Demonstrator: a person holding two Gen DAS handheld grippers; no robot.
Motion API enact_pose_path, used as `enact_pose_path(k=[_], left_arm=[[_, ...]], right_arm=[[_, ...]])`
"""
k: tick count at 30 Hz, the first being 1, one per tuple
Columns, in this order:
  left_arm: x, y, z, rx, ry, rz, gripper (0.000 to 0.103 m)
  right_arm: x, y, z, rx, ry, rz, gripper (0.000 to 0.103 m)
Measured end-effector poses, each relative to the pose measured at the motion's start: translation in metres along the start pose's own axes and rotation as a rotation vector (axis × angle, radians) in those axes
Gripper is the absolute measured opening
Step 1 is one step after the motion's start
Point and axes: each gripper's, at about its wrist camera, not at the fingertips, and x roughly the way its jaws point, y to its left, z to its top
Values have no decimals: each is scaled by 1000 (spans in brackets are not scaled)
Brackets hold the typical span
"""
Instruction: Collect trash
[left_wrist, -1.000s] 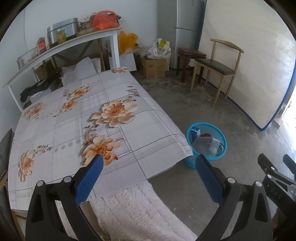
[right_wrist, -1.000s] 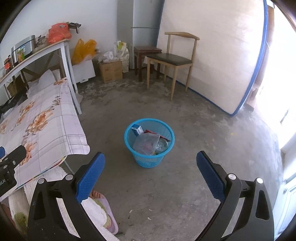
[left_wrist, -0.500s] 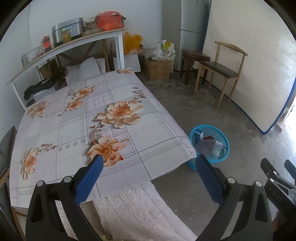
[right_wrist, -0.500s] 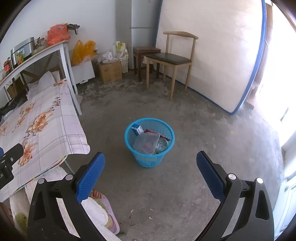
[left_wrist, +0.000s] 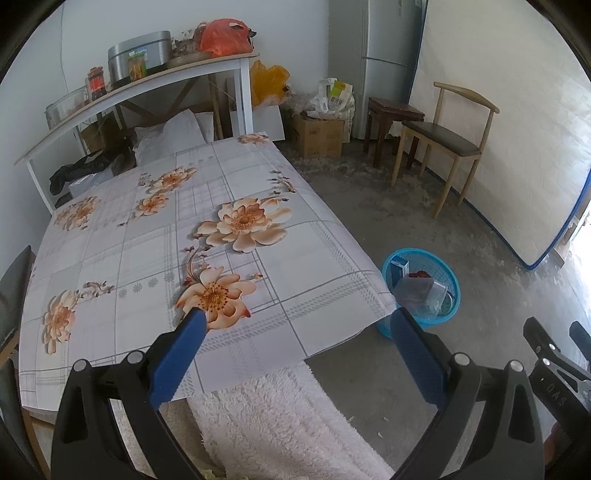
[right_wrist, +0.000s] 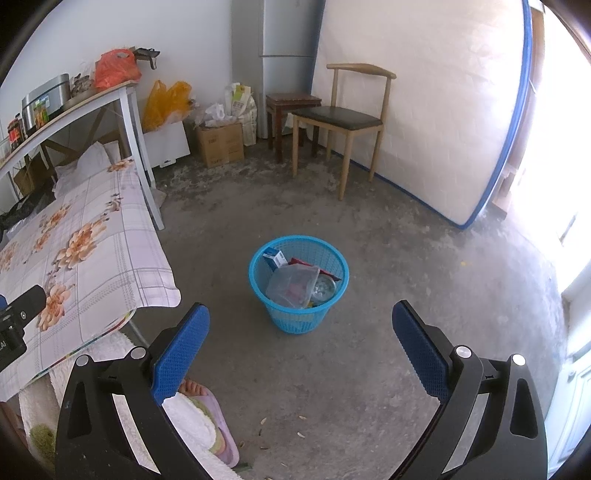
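A blue mesh wastebasket (right_wrist: 299, 284) stands on the concrete floor, holding a clear plastic bag (right_wrist: 291, 284), a small blue-and-white box (right_wrist: 275, 257), red wrappers and a round metal lid. In the left wrist view the same wastebasket (left_wrist: 421, 288) sits just past the table's corner. My right gripper (right_wrist: 301, 347) hangs open and empty above the floor, short of the basket. Over the near edge of the floral tablecloth (left_wrist: 177, 240), my left gripper (left_wrist: 295, 347) is open and empty too. The cloth carries no loose items.
A wooden chair (right_wrist: 343, 122) and dark stool (right_wrist: 291, 110) stand by a leaning mattress (right_wrist: 424, 103). Cardboard box (right_wrist: 219, 144), bags and a fridge line the far wall. A white shelf table (left_wrist: 140, 88) holds a pot and jars. Fluffy white fabric (left_wrist: 280, 424) and a slippered foot (right_wrist: 207, 406) lie below.
The left wrist view has drawn back and turned slightly, so more of the tablecloth shows and the basket sits further right. The right wrist view barely shifts. Both grippers stay open.
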Motion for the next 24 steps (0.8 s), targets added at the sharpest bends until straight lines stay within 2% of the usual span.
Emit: enact_pose_path(k=[24], left_arm=[[7, -3, -3, 13, 29, -7, 97]], right_arm=[[-1, 0, 0, -1, 0, 1, 95]])
